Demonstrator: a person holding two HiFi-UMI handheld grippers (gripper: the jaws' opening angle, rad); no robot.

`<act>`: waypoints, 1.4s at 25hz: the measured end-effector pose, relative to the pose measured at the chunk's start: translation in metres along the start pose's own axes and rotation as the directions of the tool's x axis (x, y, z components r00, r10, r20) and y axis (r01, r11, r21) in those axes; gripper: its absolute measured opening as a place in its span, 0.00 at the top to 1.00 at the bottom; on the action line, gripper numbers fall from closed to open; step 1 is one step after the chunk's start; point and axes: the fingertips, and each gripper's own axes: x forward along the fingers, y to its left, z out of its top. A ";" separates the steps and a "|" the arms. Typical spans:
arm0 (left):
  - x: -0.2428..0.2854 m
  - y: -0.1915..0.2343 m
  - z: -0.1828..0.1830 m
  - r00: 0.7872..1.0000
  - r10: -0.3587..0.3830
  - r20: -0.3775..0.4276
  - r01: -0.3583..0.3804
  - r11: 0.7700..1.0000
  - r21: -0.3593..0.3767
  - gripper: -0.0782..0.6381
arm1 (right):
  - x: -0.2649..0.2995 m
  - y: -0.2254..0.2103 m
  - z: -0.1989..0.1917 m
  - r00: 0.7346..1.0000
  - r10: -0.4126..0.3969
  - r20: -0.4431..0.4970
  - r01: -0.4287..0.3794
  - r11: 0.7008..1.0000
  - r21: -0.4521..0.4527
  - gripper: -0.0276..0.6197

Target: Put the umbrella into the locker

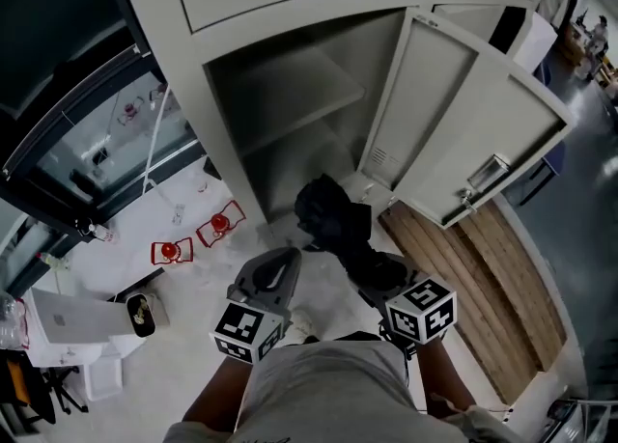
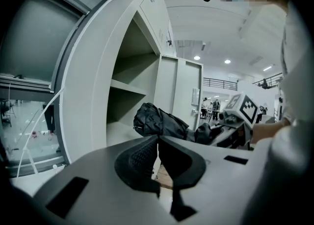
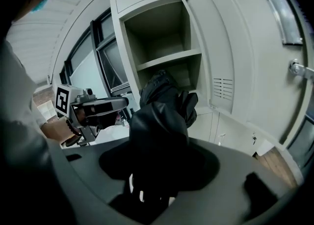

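Folds of loose black cloth make the umbrella [image 1: 333,219] look light, soft and likely slippery, so the right gripper [image 1: 375,275] clamps its firmer rear end, tip aimed into the open locker [image 1: 290,94]. The left gripper [image 1: 277,272] hangs beside it, jaws together, empty. Underfoot lie pale floor [image 1: 193,354] and wooden planks [image 1: 483,277] below the door [image 1: 463,123].

The umbrella [image 1: 333,219] is black cloth, crumpled, with a faint sheen. The locker [image 1: 220,132] is smooth painted sheet metal, matt pale grey, and the latch [image 1: 481,183] on its door [image 1: 463,103] is shiny bare metal. The floor planks [image 1: 483,277] are grainy wood. The left gripper [image 2: 157,139] is matt grey plastic with ribbed black pads [image 2: 140,158].
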 end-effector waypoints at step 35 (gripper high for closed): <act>0.031 0.024 0.007 0.995 0.096 0.003 -0.095 0.993 -0.071 0.86 | 0.027 -0.057 0.071 0.999 0.029 -0.036 -0.032 0.996 -0.085 0.61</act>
